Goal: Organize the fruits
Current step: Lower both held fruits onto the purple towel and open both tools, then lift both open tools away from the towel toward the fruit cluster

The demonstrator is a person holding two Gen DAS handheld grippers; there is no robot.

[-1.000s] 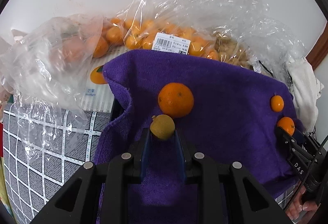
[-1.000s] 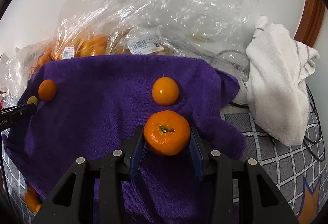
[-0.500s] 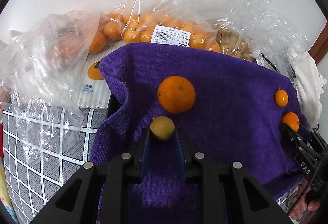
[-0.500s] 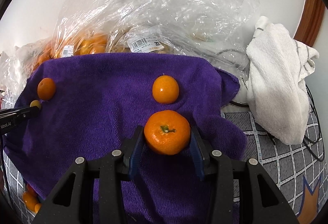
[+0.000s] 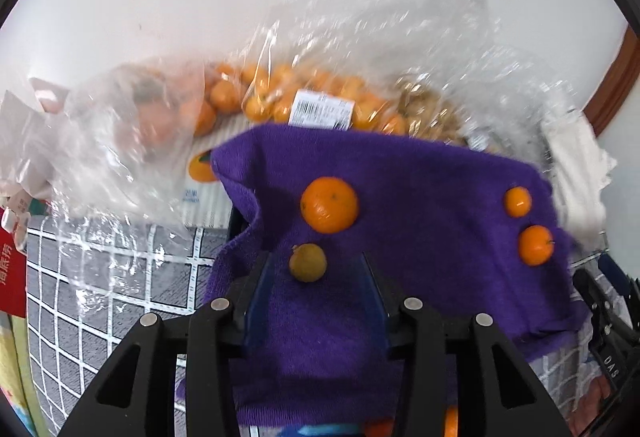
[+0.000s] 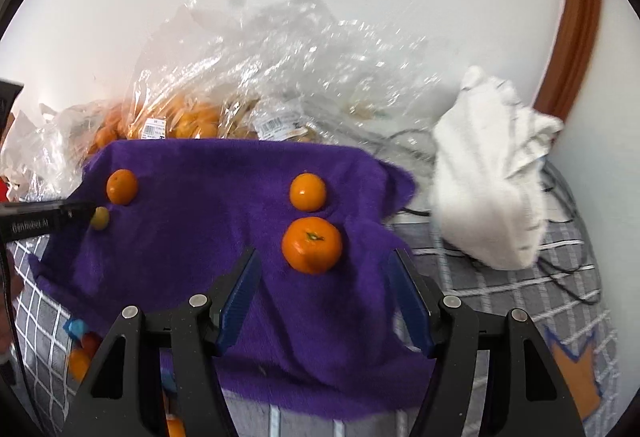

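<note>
Purple terry cloth (image 6: 208,237) is spread over a grey checked surface (image 6: 520,297) and carries the sorted fruit, so the placing step is judged to be just ending. The left tongs (image 5: 316,269) are seen opening, their blue pads standing clear on either side of a small yellow-green fruit (image 5: 307,262) that lies on the cloth near its left edge, just below a larger orange (image 5: 329,204). The right tongs (image 6: 324,277) are also opening, wide apart, with a stemmed mandarin (image 6: 312,245) resting free on the cloth ahead of them, close below a smaller orange fruit (image 6: 307,192) toward the cloth's right edge; nothing is gripped by either pair. More fruit is held in clear plastic bags (image 5: 320,97) behind the far edge of the cloth, beside a crumpled white towel (image 6: 492,173) at the right. Next, the tongs are expected to be drawn clear without rolling the released fruit, and another piece is likely to be fetched from the bags, which calls for a careful reach into loose, crinkled film. Writing is sparse and blurred: barcode price labels (image 5: 323,112) are seen on the bags but cannot be read, "DAS" (image 5: 612,367) is printed on the right tongs at the edge of the left view, a name beginning "Gen" is marked on the left tongs' finger in the right view, and Chinese characters are shown on a red packet (image 5: 12,277) at the left.
</note>
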